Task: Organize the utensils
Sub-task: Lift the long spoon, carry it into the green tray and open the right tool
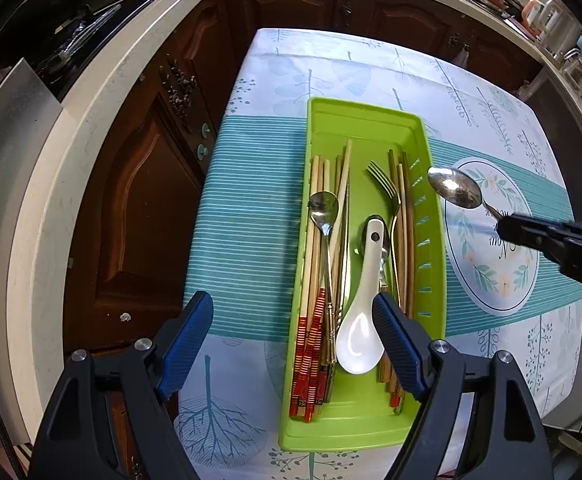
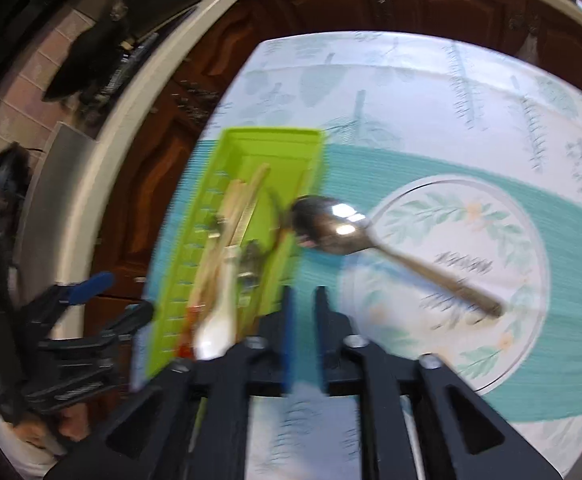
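The script inside the wreath on the tablecloth [image 1: 251, 216] is partly hidden and unreadable. The left gripper [image 1: 291, 344], fingers apart, hovers over the green tray [image 1: 431, 216] of chopsticks [image 1: 315, 240], fork [image 1: 387, 192] and white spoon [image 1: 361, 320]. In the left view, the right gripper [image 1: 509, 230] seems clamped on a metal spoon [image 1: 455, 189] beside the tray's right rim; in the blurred right view I cannot tell.

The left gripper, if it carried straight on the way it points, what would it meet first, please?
Probably the white spoon in the green tray, lying between the open left gripper's fingers; depth is unclear.
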A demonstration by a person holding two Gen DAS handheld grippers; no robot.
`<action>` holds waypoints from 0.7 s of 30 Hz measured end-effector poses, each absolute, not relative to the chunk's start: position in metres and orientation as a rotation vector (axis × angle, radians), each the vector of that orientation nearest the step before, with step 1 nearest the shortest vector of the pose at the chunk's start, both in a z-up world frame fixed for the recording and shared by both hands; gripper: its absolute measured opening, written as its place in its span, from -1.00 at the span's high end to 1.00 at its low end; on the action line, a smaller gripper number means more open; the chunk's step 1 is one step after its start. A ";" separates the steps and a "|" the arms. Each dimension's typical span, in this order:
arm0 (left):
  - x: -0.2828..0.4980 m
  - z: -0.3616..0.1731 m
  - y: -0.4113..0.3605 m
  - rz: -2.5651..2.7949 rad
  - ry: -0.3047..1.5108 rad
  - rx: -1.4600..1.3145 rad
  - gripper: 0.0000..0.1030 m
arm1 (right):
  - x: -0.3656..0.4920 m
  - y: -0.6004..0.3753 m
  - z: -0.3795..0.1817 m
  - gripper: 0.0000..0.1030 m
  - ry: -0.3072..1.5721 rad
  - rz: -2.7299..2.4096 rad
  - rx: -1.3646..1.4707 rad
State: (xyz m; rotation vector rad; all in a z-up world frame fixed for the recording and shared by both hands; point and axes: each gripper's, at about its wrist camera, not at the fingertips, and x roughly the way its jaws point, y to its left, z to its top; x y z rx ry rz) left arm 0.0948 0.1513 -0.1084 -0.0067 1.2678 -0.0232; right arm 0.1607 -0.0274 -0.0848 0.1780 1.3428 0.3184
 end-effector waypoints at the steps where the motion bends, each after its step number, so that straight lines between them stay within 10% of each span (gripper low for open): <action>1: 0.095 -0.109 0.150 -0.026 1.269 -0.006 -0.55 | 0.163 -0.031 -0.087 0.25 1.334 0.307 0.152; 13: 0.102 -0.123 0.138 0.000 1.293 -0.045 -0.55 | 0.176 -0.035 -0.139 0.09 1.255 0.407 -0.332; 21: 0.100 -0.130 0.129 0.016 1.308 -0.066 -0.56 | 0.174 -0.028 -0.167 0.66 1.176 0.380 -0.494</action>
